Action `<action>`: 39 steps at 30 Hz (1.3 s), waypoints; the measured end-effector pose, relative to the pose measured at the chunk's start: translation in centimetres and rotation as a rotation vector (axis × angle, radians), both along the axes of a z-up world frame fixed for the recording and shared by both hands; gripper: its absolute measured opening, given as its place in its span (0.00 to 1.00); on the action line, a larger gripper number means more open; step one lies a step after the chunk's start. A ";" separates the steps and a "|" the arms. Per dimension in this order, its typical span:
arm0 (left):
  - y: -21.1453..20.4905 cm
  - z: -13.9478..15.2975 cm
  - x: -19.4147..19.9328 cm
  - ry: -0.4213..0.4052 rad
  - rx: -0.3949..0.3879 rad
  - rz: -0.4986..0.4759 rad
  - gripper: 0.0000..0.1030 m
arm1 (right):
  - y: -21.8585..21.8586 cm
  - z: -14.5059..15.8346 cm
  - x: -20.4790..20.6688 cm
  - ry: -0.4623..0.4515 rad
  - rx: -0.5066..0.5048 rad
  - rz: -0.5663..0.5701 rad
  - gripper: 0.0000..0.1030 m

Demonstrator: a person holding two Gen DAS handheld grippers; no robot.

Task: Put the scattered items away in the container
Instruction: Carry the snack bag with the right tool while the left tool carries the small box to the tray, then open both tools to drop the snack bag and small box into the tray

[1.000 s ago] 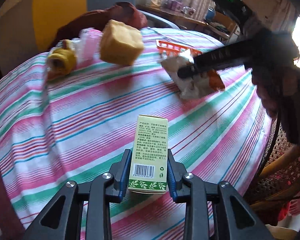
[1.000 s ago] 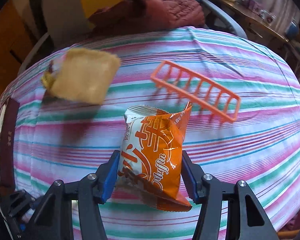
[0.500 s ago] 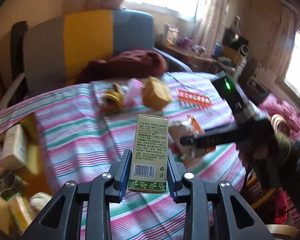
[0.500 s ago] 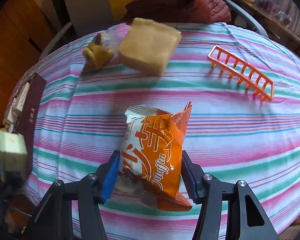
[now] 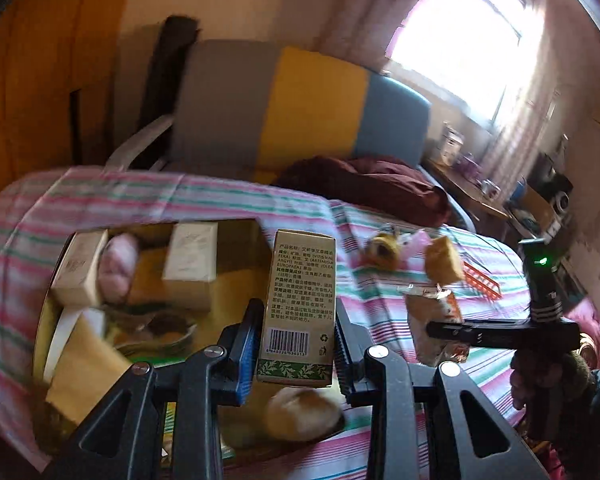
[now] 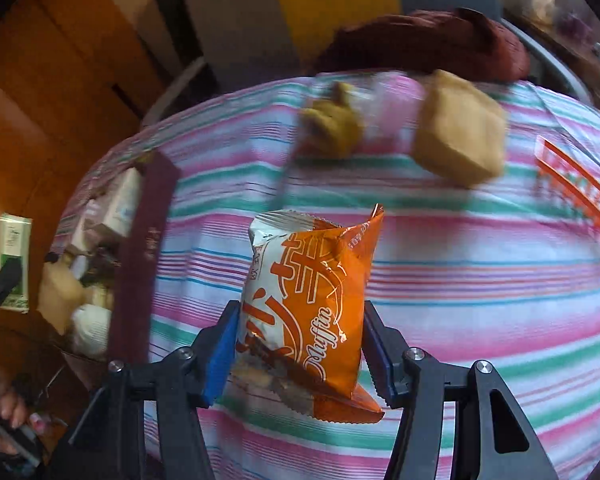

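above the open container [image 5: 256,240], the left gripper [image 5: 296,354] is tilting down, clamping a green carton [image 5: 300,308]; the right gripper [image 6: 300,354] is gripping an orange muffin packet [image 6: 312,292] over the striped tablecloth [image 6: 480,280].

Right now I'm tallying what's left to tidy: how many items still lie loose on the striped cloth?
4, though blur may hide more: yellow item, pink item, tan block, orange rack.

Left gripper [image 5: 296,344] clamping an upright green carton [image 5: 299,308] above an open box [image 5: 48,320] of packets, striped tablecloth [image 5: 220,204] beneath, right gripper [image 5: 440,330] gripping an orange snack bag [image 5: 434,320] alongside
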State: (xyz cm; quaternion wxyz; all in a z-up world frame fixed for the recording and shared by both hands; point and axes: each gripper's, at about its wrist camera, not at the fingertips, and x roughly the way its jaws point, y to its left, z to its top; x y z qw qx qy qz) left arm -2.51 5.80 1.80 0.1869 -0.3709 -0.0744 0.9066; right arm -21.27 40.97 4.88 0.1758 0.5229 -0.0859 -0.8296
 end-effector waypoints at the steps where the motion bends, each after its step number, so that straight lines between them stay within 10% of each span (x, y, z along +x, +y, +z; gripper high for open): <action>1: -0.6 -0.6 -0.1 -0.018 0.007 0.008 0.31 | -0.8 0.3 0.0 0.006 -0.006 0.013 0.56; 21: -2.7 -8.1 0.9 -0.255 0.102 0.017 0.34 | -20.7 5.3 -3.2 0.106 -0.063 0.325 0.56; 39: -2.8 -7.9 1.5 -0.235 0.053 0.016 0.34 | -20.5 1.6 -1.4 0.019 -0.018 0.360 0.58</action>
